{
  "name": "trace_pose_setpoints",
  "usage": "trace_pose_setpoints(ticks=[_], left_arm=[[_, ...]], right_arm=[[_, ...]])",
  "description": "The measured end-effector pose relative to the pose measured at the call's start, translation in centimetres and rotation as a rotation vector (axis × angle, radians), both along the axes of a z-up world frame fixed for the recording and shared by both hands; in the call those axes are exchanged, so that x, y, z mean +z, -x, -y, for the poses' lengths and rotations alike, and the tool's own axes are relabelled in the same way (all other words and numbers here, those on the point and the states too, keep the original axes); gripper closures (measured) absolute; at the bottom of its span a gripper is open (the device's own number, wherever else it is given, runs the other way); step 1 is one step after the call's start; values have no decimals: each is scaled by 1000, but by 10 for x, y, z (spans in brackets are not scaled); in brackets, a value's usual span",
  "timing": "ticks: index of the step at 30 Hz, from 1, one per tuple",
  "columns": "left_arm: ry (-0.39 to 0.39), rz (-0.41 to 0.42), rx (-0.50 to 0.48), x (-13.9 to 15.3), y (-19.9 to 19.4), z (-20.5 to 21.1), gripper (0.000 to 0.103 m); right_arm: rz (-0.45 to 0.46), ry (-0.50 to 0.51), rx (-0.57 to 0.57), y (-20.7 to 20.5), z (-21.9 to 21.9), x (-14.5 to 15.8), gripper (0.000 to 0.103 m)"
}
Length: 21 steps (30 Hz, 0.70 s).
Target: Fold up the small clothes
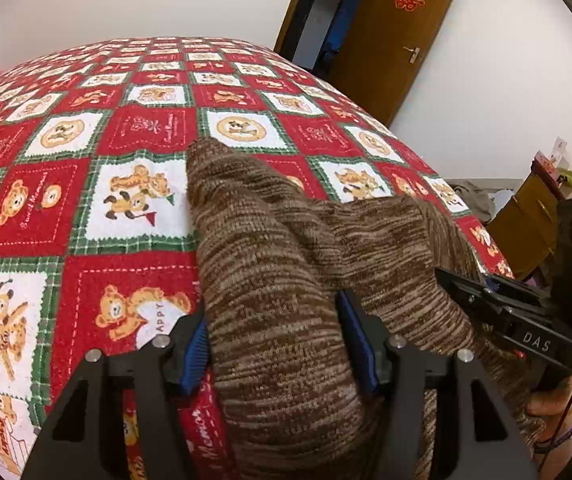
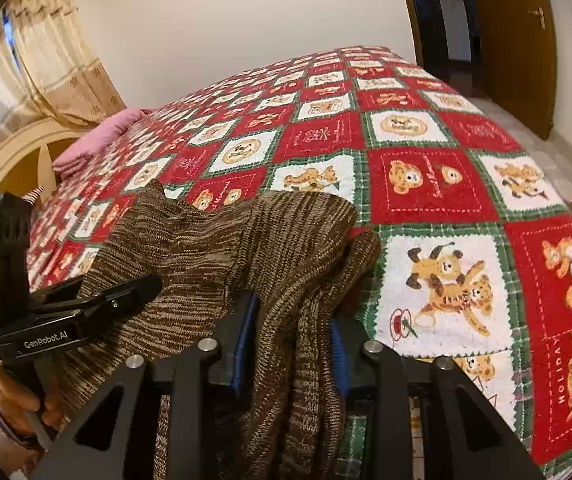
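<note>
on the near edge of the bear-print bedspread (image 1: 98, 152) a brown knit garment (image 1: 270, 264) is lying, its length running away from both grippers. left gripper (image 1: 282, 344) is clamping a thick roll, right gripper (image 2: 291, 332) is pinching a thinner bunch beside it, so both hands are equally placed to carry the near hem forward.

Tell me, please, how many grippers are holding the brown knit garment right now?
2. The left gripper clamps a thick bunch of the brown knit garment at the near edge of the bed; the right gripper pinches a bunched fold further along its near side.
</note>
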<state>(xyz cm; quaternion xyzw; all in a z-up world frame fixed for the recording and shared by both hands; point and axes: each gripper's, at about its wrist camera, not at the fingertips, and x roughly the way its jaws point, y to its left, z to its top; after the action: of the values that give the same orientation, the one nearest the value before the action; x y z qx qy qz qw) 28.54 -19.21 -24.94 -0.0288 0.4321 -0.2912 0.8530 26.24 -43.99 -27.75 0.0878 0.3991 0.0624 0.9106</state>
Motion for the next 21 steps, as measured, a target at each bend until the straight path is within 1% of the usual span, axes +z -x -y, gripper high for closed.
trace_pose_setpoints(ticks=[1,2,5,7,8,9,10,13,16,21], left_arm=[[2,0,0,0,0,0,43],[-1,2,1,0,0,0,44],[-20,19,4,2,3,1,52],[-21,18,9,5,4,0,60],[-14,14,7,7,5,-2,68],[-15,11,5,10,8,-3,71],[-20,13,5,13,12,-4,72],[-6,54,11,34,31,-10,74],[19,137,10,67,57,-21,74],[63,238,-14,120,106,-41,74]], right_arm=[[4,20,0,0,-4,1,77],[9,57,-4,1,-9,2,78],[1,101,-15,2,-17,8,83],[6,99,-37,8,-19,16,84],[22,94,-44,15,-22,22,84],[43,93,-47,24,-26,30,85],[67,91,-44,36,-32,40,85],[135,109,-34,66,-50,69,85],[216,153,-20,103,-71,100,85],[322,106,-44,169,-82,150,85]])
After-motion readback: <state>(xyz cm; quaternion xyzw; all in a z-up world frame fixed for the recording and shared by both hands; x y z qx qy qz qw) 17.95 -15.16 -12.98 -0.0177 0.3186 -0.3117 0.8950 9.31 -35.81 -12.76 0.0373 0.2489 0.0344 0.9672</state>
